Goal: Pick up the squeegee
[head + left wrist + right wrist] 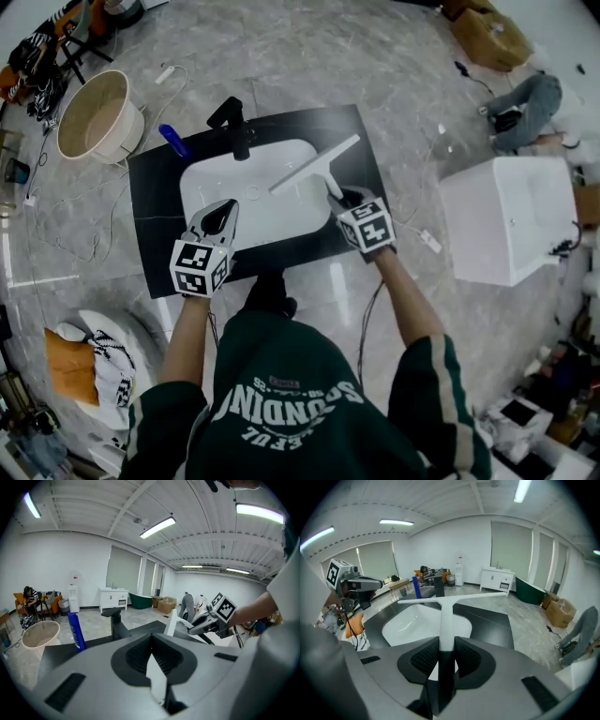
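Right gripper [446,644], jaws pinching the handle of the white T-shaped plastic squeegee [446,609], holds it over the white sink basin [211,183] in the black tabletop [155,239], left gripper [151,638] jaws pressed together and empty; the pickup looks nearly done, needing only a steady grip and a clear lift.

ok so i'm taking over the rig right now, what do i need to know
Right tool: shut on the squeegee, gripping its handle, blade pointing away from you.
Left tool: jaws together, nothing in them, hovering by the near left edge of the sink.
Squeegee: held up over the white sink, apparently clear of the basin.
Done: the squeegee is gripped and looks lifted.
Left: probably only to keep the hold steady.
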A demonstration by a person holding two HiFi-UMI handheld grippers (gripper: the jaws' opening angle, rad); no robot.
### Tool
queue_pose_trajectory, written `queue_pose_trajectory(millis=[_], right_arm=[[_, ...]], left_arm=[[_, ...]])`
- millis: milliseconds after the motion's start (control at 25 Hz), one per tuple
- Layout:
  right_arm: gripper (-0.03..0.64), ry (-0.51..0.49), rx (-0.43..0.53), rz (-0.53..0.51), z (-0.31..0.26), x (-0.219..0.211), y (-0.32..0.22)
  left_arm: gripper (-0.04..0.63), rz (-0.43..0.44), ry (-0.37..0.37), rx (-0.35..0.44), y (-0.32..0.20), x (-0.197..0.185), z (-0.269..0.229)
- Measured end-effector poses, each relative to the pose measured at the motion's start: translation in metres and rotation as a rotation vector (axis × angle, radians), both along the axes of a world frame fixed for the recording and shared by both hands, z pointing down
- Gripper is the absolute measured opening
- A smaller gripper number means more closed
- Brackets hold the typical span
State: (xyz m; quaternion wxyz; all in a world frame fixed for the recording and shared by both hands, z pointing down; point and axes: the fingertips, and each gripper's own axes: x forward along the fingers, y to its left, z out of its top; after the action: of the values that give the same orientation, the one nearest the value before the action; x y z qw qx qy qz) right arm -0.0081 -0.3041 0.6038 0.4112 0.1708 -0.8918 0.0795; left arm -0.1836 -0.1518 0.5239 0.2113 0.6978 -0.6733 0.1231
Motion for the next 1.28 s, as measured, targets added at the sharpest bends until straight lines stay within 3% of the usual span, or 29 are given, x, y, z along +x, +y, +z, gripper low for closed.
queue_pose_trajectory(millis=[200, 440, 1280], right_arm=[[0.087, -0.03, 0.013, -0.063, -0.011, -0.027, 0.031], [0.087, -0.064, 0.026, -0.064, -0.017, -0.041, 0.054], [0.087, -0.163, 0.025, 0.129, -0.034, -0.035, 0.053]], left_arm=[[0.002, -0.044, -0.013, 0.018, 0.024, -0.011, -0.009], [0.002, -0.079, -0.029, 0.028, 0.046, -0.017, -0.015], [0.002, -0.098, -0.041, 0.062, 0.038, -0.032, -0.031]])
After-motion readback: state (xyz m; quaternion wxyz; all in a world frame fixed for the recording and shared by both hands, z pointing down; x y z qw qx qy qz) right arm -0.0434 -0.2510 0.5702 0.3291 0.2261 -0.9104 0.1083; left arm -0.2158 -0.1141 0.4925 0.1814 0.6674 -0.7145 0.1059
